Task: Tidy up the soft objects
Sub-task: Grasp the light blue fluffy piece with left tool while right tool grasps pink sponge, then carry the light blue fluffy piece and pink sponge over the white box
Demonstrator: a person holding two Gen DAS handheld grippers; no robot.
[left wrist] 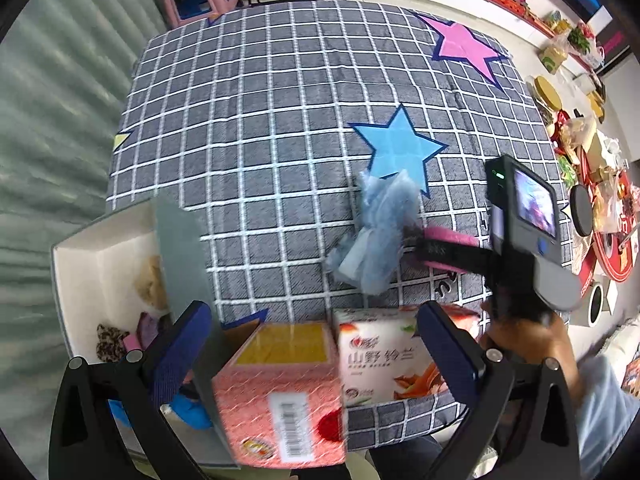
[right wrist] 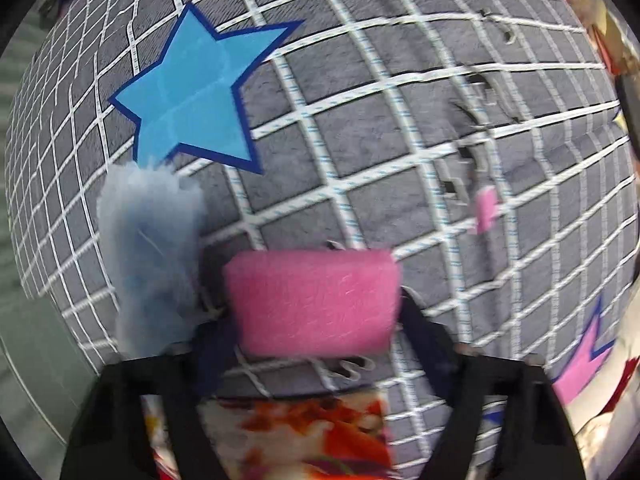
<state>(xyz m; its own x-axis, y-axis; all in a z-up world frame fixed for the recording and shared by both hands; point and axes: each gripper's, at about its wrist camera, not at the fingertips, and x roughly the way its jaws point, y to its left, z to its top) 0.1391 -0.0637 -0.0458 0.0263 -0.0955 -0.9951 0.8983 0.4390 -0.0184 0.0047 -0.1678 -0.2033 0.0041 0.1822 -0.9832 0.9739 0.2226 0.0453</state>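
Pink sponge [right wrist: 314, 300]: a rectangular foam block lying flat on the checked grey blanket [right wrist: 400, 160], between the right gripper's two fingers; its long axis runs across the gap from one finger to the other, left to right in the right wrist view.

Blue fluffy cloth [right wrist: 148, 256]: a crumpled pale-blue strip on the blanket just beside the sponge, on its left in the right wrist view; its long axis points away from the gripper, with the far end overlapping a tip of the blue star patch [right wrist: 192, 92].

Right gripper [right wrist: 320, 320]: points steeply down at the blanket; the jaws stand on either end of the sponge and appear to touch it, though motion blur hides whether the pads press.

Right hand [left wrist: 524, 340]: wrapped around the gripper's black handle, seen at the right of the left wrist view with a light-blue sleeve [left wrist: 604, 408] behind it.

Left gripper [left wrist: 312, 344]: points straight down, jaws spread wide and holding nothing; it hangs above a pink carton [left wrist: 280, 392] and a white printed pack [left wrist: 380, 360] at the near edge of the blanket.

Storage box [left wrist: 80, 248]: an open white box at the blanket's left edge, holding a beige fluffy item [left wrist: 152, 284], a leopard-print piece [left wrist: 110, 342] and a blue item [left wrist: 188, 412].
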